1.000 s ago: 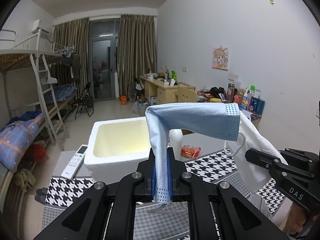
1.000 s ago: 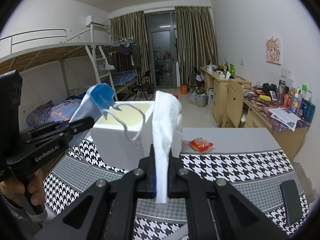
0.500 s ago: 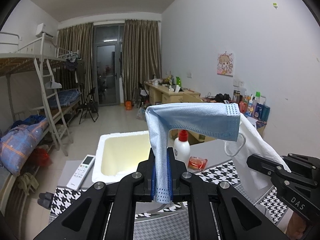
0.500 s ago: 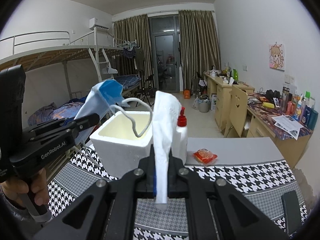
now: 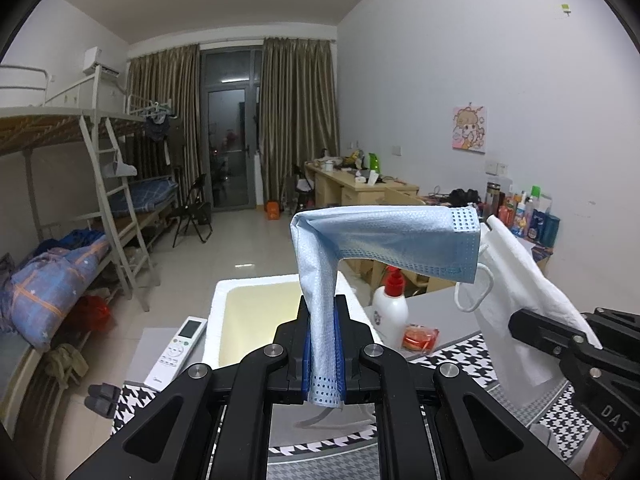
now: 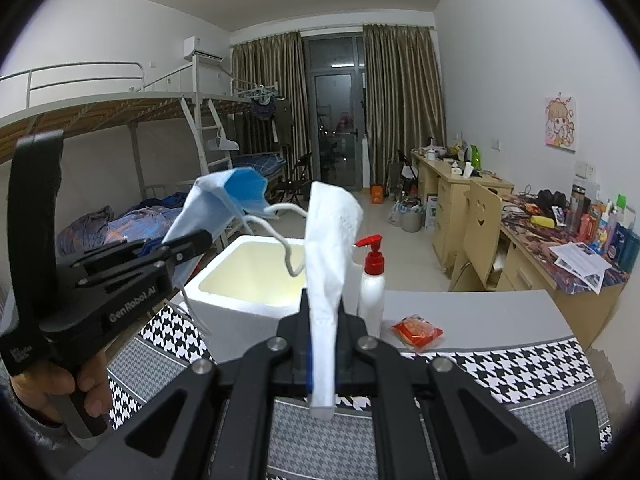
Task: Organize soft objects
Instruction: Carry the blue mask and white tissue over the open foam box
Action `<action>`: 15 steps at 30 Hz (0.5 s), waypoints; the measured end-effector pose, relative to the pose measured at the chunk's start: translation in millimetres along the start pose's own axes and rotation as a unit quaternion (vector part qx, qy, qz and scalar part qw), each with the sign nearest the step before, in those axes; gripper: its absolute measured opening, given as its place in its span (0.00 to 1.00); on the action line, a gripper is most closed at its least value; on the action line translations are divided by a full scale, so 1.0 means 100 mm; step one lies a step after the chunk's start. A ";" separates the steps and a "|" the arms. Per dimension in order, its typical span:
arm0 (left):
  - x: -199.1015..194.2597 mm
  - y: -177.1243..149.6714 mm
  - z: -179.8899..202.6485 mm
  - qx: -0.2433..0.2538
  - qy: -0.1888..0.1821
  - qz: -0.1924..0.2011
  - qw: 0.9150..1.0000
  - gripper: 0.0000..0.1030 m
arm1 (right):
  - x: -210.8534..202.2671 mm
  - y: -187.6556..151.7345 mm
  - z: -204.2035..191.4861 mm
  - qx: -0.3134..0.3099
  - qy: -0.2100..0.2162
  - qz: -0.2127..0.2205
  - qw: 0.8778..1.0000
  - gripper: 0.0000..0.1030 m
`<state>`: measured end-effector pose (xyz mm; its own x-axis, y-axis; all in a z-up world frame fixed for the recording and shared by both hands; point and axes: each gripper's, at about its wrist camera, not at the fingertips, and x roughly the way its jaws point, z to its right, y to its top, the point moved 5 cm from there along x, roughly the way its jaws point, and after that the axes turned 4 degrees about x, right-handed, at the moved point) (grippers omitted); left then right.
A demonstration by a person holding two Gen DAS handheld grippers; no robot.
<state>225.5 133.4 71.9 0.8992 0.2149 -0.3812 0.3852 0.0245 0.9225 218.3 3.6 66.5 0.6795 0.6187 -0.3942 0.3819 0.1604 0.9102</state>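
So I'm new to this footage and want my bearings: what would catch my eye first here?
Most striking is the blue face mask stretched in mid-air between two clamped grippers: the left gripper pinches one end, the right gripper the white-sided other end. Just beyond them an open white foam box stands on the houndstooth-covered table, with a red-capped pump bottle beside it.

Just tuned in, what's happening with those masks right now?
A person is holding one soft mask in each handheld gripper, both lifted above the houndstooth table mat. The left gripper is shut on a pale blue pleated face mask; the right gripper is shut on a white folded face mask. An open white foam box stands just beyond them, next to a white pump bottle with a red top. Neither mask is in the box yet.
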 end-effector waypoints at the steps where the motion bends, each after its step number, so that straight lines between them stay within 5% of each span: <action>1: 0.02 0.00 -0.01 0.000 0.003 -0.001 1.000 0.10 | 0.01 0.01 0.00 0.001 0.001 -0.001 1.000 0.08; 15: 0.35 0.08 -0.27 -0.016 0.028 -0.020 0.999 0.10 | 0.26 0.13 -0.12 -0.007 0.019 -0.009 1.000 0.08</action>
<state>254.5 167.3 67.2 0.8700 0.2681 -0.4137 0.4123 0.0645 0.9088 233.1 30.5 69.3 0.6478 0.6449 -0.4056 0.3855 0.1817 0.9047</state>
